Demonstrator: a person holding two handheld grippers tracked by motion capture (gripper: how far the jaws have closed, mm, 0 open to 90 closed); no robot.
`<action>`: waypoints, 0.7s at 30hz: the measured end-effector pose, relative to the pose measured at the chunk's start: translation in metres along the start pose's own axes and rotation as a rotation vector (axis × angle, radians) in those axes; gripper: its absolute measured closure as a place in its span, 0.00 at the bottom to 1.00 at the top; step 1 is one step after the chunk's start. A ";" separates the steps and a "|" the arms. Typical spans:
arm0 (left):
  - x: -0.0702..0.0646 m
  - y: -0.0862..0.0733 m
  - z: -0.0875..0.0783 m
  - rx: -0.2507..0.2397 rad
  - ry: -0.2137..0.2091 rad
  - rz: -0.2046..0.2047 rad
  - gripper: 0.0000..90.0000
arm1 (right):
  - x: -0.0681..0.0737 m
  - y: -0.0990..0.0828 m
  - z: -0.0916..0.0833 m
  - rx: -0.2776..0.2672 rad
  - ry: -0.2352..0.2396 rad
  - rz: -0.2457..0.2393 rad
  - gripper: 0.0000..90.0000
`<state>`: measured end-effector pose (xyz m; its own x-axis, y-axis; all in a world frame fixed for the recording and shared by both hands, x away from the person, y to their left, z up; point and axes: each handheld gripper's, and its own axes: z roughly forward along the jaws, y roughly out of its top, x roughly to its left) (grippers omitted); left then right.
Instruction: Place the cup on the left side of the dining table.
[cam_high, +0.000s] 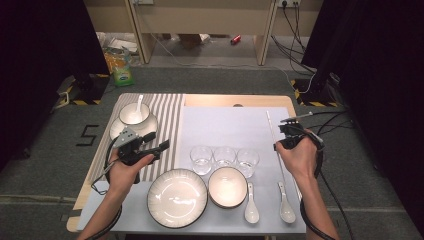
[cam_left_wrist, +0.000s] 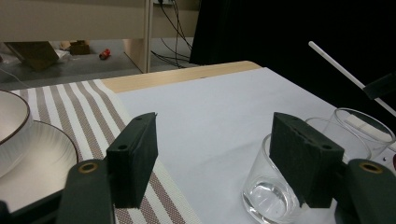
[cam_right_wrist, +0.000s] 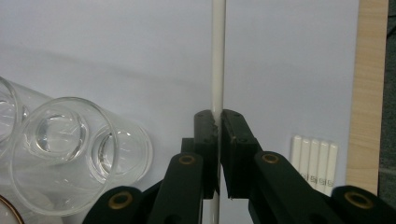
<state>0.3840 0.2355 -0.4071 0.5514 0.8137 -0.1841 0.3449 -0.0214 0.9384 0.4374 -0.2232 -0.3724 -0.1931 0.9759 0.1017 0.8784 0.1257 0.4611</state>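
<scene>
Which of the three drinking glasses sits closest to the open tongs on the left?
The leftmost glass in the row: it stands just beyond the left tongs, beside the striped mat, while the other two sit farther right.

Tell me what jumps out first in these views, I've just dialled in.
The right hand-held gripper is clamped on a long white chopstick held over the pale mat's right side. Three empty glasses stand in a row at mid-table, with a large ribbed plate and a bowl in front of them. The left hand-held gripper hovers open beside the leftmost glass.
</scene>
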 end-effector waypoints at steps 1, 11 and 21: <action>0.000 0.000 0.000 -0.003 0.002 0.000 0.35 | 0.000 0.000 -0.001 -0.002 0.001 -0.001 0.95; -0.002 0.005 0.004 -0.016 -0.013 0.001 0.36 | 0.007 0.001 -0.006 -0.036 0.008 -0.015 0.95; -0.008 0.008 0.006 -0.025 -0.045 0.010 0.35 | 0.013 -0.003 -0.011 -0.056 0.003 -0.009 0.95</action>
<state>0.3863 0.2251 -0.4000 0.5883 0.7868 -0.1869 0.3200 -0.0143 0.9473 0.4274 -0.2123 -0.3632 -0.2025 0.9741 0.1004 0.8509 0.1243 0.5105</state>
